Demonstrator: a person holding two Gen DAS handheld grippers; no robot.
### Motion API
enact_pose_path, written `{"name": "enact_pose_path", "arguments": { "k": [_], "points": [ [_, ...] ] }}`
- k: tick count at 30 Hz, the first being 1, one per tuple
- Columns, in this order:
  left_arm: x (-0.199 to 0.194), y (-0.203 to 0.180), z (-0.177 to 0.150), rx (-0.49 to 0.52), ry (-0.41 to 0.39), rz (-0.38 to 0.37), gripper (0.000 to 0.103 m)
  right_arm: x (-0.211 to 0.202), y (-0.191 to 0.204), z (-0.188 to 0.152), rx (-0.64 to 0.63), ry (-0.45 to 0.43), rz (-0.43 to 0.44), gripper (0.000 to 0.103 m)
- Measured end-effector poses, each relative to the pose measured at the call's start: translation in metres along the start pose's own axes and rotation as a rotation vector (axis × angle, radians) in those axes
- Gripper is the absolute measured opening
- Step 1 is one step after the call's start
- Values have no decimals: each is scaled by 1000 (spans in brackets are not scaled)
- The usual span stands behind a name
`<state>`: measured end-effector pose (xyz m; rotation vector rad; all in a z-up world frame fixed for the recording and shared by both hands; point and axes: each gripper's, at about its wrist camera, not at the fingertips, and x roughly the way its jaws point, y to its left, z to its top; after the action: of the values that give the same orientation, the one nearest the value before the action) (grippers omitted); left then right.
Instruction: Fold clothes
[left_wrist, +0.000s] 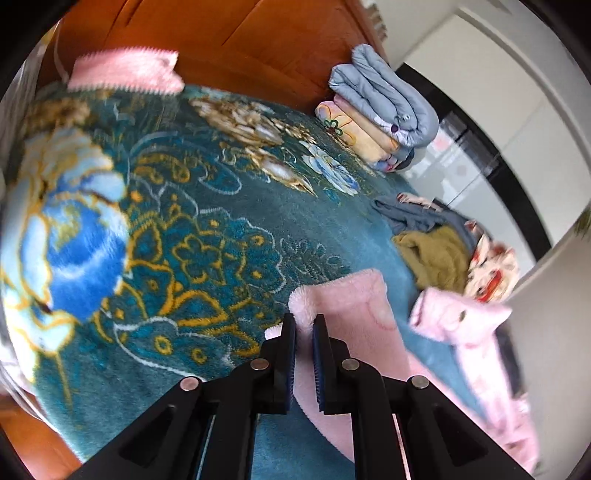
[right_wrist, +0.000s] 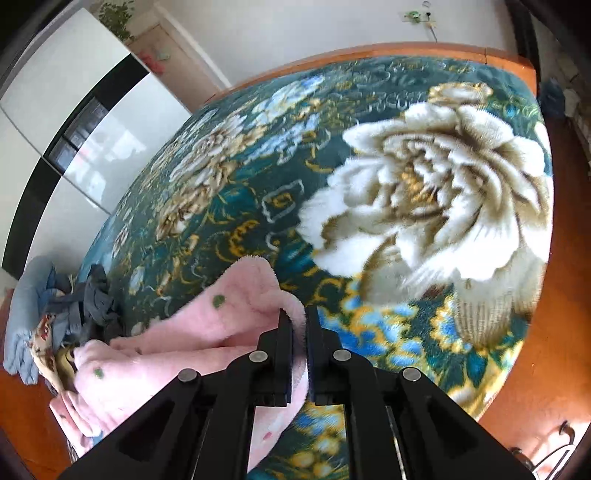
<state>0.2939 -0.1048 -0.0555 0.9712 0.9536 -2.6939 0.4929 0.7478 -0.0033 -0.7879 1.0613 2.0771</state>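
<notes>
Black fingers of the left gripper (left_wrist: 304, 319) are clamped on a fold of the pink fleece garment (left_wrist: 354, 314), the fabric pinched in the narrow gap between the blue pads. From that grip the garment trails toward 4 o'clock across the floral blanket (left_wrist: 207, 236) covering the bed, and another part of it hangs blurred near 3 o'clock. Beyond it, at 2 o'clock, lies a loose pile of unfolded clothes (left_wrist: 436, 254), and at 1 o'clock a folded stack (left_wrist: 380, 110) sits against the wooden headboard (left_wrist: 229, 40). The right gripper (right_wrist: 298, 314) likewise pinches an edge of the same garment (right_wrist: 229, 317), which spreads from its fingers toward 8 o'clock, where it meets the clothes pile (right_wrist: 74, 306) at the bed's edge.
</notes>
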Motion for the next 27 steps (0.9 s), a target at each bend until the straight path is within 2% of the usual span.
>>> {"name": "enact_pose_path", "arguments": {
  "k": [5, 8, 11, 16, 20, 25, 27],
  "points": [
    [-3, -11, -3, 86, -10, 61, 12, -53, 74, -2, -127, -174, -81, 45],
    [-3, -14, -4, 112, -12, 71, 12, -82, 121, -5, -213, -267, -116, 53],
    [-4, -14, -4, 124, -8, 67, 12, -80, 195, -36, -388, -239, -1, 55],
    [-1, -10, -4, 122, 11, 46, 12, -43, 339, -136, -707, -34, 241, 55],
    [1, -7, -4, 119, 24, 27, 12, -12, 438, -258, -983, 206, 423, 55],
    [1, -3, -3, 114, 40, 6, 12, 3, 516, -404, -1248, 453, 602, 55],
    [0, -1, -3, 109, 48, -4, 12, 9, 537, -455, -1348, 527, 632, 55]
  ]
}}
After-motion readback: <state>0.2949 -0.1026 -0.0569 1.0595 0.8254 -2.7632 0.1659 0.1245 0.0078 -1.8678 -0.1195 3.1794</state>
